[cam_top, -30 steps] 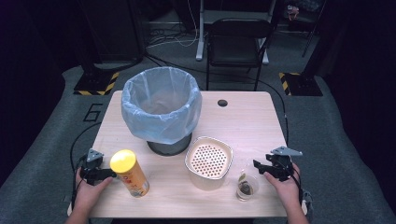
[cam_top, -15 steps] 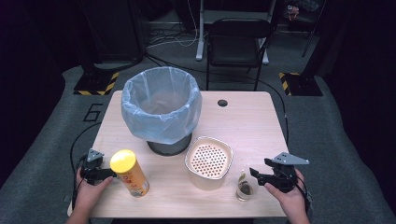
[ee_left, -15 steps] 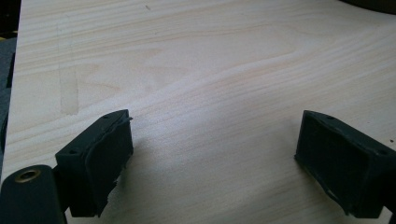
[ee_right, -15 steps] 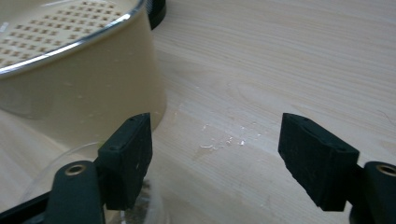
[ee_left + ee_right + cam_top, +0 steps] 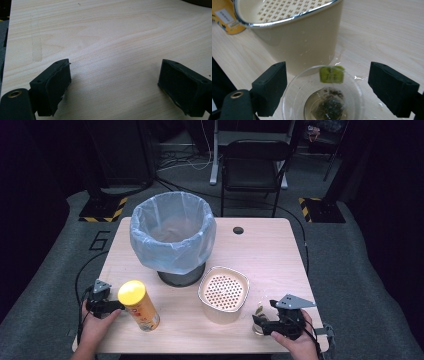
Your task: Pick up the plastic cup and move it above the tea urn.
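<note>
High view: a wooden table (image 5: 270, 250) carries a bin (image 5: 172, 237) lined with a pale blue bag at the far left-centre, a cream bowl (image 5: 223, 292) with a perforated insert in front of it, a yellow-lidded can (image 5: 138, 305) at the near left, and a small clear cup (image 5: 259, 322) at the near right, just beside the bowl. The left claw (image 5: 112, 306) rests on the table just left of the can, pointing right toward it. The right claw (image 5: 262, 324) points left at the cup. The can leans, its lid toward the far left and its base toward the near right.

The right gripper view brings out what the high view blurs: the cup (image 5: 323, 97) stands upright between the right claw's (image 5: 327, 85) wide-open jaws, apart from both pads. It holds a dark teabag (image 5: 328, 108) in a little liquid, with a green tag (image 5: 331, 74) hanging at the far rim. The bowl's (image 5: 304, 45) wall stands just behind, and a corner of the can (image 5: 227, 17) shows at top left.

The left gripper view shows the left claw (image 5: 113, 82) open wide over bare wood, nothing between the jaws.
</note>
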